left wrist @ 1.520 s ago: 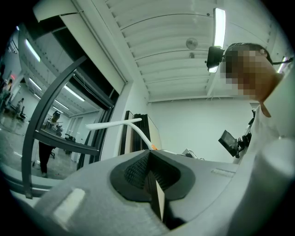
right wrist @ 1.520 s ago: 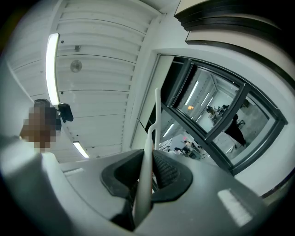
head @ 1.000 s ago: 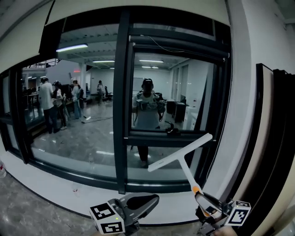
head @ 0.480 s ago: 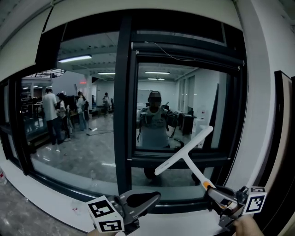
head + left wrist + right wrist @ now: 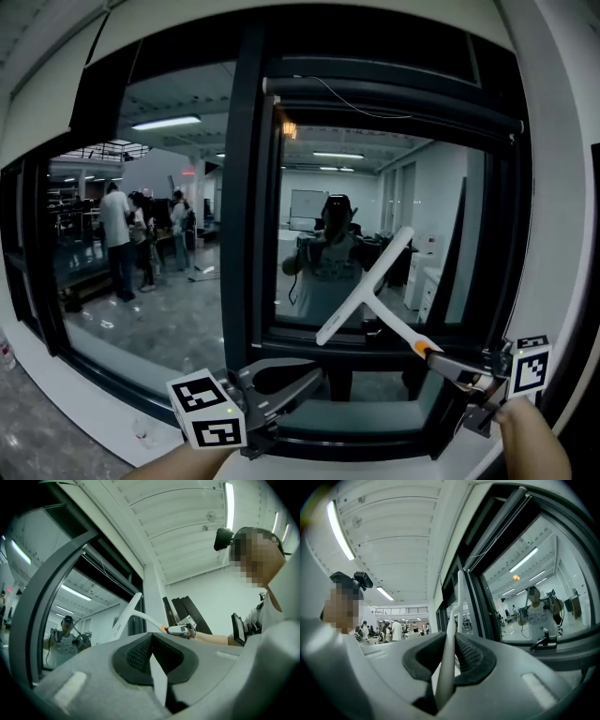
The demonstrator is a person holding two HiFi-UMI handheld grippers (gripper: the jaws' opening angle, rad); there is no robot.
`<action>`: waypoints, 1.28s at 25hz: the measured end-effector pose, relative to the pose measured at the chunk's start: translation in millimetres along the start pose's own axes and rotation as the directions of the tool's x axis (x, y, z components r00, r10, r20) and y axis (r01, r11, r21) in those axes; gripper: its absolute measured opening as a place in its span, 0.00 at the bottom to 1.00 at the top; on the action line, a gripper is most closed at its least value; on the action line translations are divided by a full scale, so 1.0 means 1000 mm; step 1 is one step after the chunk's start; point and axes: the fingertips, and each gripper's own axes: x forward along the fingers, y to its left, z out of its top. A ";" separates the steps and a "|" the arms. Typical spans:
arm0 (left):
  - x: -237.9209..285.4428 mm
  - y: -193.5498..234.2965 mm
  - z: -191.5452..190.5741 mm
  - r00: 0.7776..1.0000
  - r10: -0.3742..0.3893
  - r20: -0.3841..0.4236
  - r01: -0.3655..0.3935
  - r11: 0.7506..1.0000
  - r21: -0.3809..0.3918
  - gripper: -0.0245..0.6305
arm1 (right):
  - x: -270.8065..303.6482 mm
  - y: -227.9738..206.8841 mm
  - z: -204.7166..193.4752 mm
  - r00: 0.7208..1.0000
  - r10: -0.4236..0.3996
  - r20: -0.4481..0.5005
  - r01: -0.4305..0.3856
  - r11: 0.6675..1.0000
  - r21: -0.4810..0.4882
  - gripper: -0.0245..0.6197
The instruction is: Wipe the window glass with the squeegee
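Note:
A white T-shaped squeegee point(image 5: 364, 289) stands tilted in front of the right pane of the window glass point(image 5: 375, 206), its blade across the pane's lower part near the sash bar. I cannot tell whether the blade touches the glass. My right gripper point(image 5: 442, 359) is shut on the squeegee's handle just behind the orange collar. In the right gripper view the handle point(image 5: 448, 651) runs up between the jaws of that gripper point(image 5: 452, 637). My left gripper point(image 5: 314, 377) hangs lower left of the squeegee, shut and holding nothing. In its own view the left gripper point(image 5: 151, 635) points toward the squeegee point(image 5: 125, 619).
A thick dark mullion point(image 5: 246, 206) splits the window, with a wider left pane point(image 5: 159, 253). A white sill point(image 5: 75, 389) runs below and a white wall pillar point(image 5: 555, 187) stands at the right. The glass shows a lit room with several people.
Both grippers have risen and come nearer the window. The squeegee moved up and left with the right gripper, its blade now steeper and over the right pane's lower part.

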 end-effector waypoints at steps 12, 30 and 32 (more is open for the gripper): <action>0.110 0.120 0.022 0.990 0.130 0.054 -0.136 0.981 0.140 0.04 | 0.073 -0.146 0.112 0.972 0.136 -0.194 -0.162 0.979 -0.126 0.13; 0.131 0.219 0.084 0.987 0.156 0.032 -0.159 0.950 0.269 0.04 | 0.203 -0.202 0.228 0.949 0.083 -0.304 -0.152 0.965 -0.213 0.13; 0.132 0.218 0.083 0.988 0.151 0.035 -0.155 0.948 0.277 0.04 | 0.209 -0.197 0.235 0.949 0.077 -0.304 -0.154 0.959 -0.237 0.13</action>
